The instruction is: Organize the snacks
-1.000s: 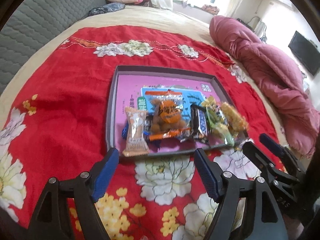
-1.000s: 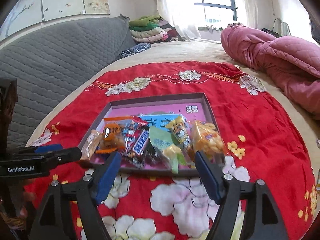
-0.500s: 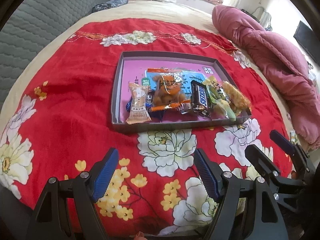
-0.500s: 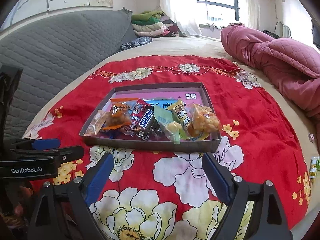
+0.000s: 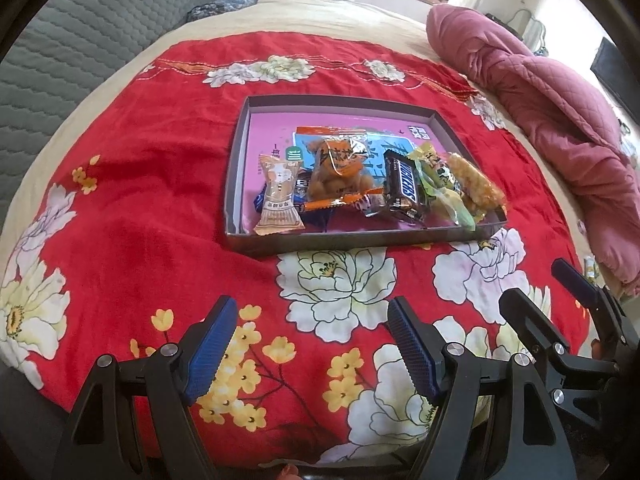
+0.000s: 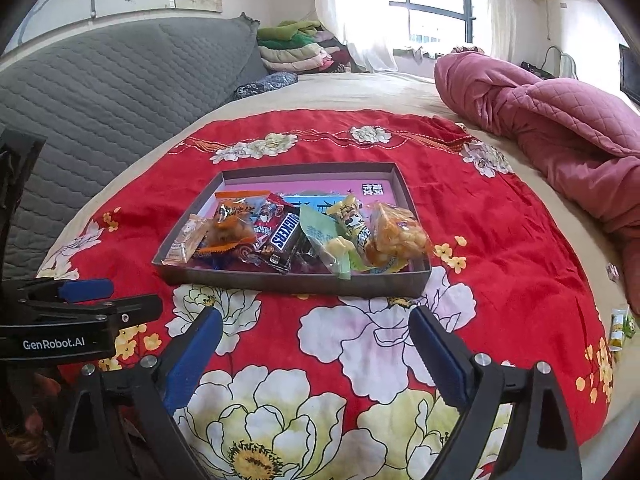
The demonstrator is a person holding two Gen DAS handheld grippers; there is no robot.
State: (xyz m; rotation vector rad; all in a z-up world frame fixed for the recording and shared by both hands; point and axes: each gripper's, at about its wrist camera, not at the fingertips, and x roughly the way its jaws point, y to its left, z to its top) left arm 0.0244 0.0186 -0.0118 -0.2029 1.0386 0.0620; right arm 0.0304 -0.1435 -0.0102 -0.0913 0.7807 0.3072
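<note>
"SNICKERS" on chocolate bar, "GenRobot.AI" on left hand-held gripper

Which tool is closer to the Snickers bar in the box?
Neither clearly. The left tool and the right tool both hover over the red cloth, short of the box; the Snickers bar lies ahead of both, untouched.

1. The red floral cloth blanket has a soft, matt nap.
2. The shallow grey cardboard tray looks matt.
3. The glossy plastic snack wrappers reflect light.
4. The quilted pink cloth duvet looks matt.
5. The gripper pads are ribbed blue, apparently rubber.
</note>
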